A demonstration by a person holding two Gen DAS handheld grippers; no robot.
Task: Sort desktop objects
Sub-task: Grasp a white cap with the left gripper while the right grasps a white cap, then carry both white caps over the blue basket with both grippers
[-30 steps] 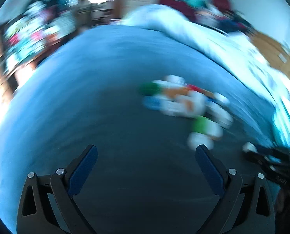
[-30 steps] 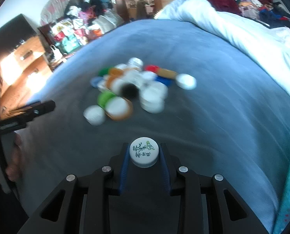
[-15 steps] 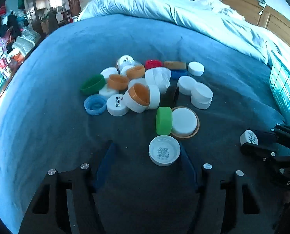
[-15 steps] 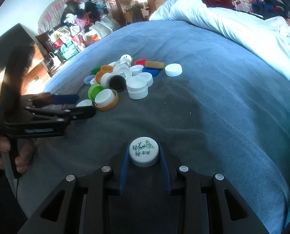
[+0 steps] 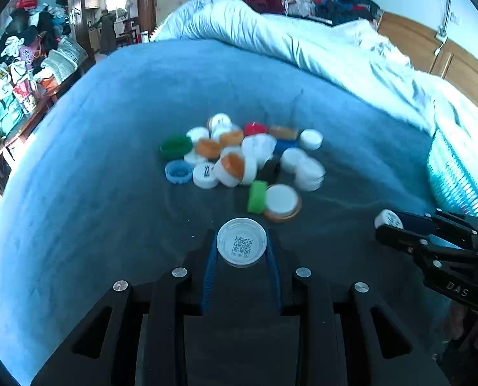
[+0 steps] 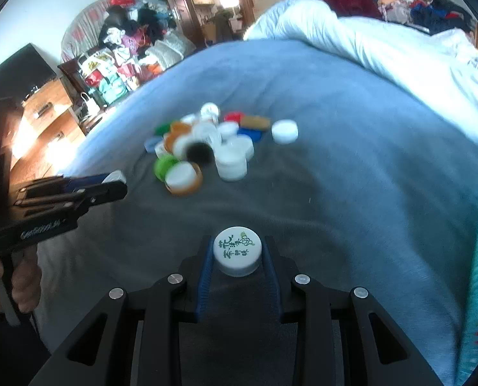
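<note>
**Two caps in hand, most of the pile unsorted**

Left gripper (image 5: 241, 248): closed on a white bottle cap turned inside up (image 5: 241, 242), a QR code printed in its hollow, pinched between the blue finger pads (image 5: 210, 267). Right gripper (image 6: 237, 252): likewise closed, gripping a white cap with green lettering on top (image 6: 237, 249), top side up. Both caps held clear of the heap, above the blue bedspread (image 5: 94, 160).

Outward from the left fingers, at about 12 to 1 o'clock: a lime green cap on its edge (image 5: 257, 197) touching a white cap nested in an orange-brown lid (image 5: 282, 200). Beyond that, the main cluster: a light blue ribbed cap (image 5: 178, 171), a dark green cap (image 5: 175, 146), several orange and white ones, a red cap (image 5: 254, 127), a black one partly hidden. Somewhat blurred, so no exact count possible.

At 3 o'clock in the left view, a teal slatted basket (image 5: 454, 177), only partly in frame; contents not visible. Probably the destination, though not certain.

Judged progress: early. Two caps lifted, neither deposited anywhere visible; roughly twenty left lying heaped together. No sorted groups visible anywhere in view. Sorting rule (colour, size) not deducible here, though both held caps being white hints at colour.
</note>
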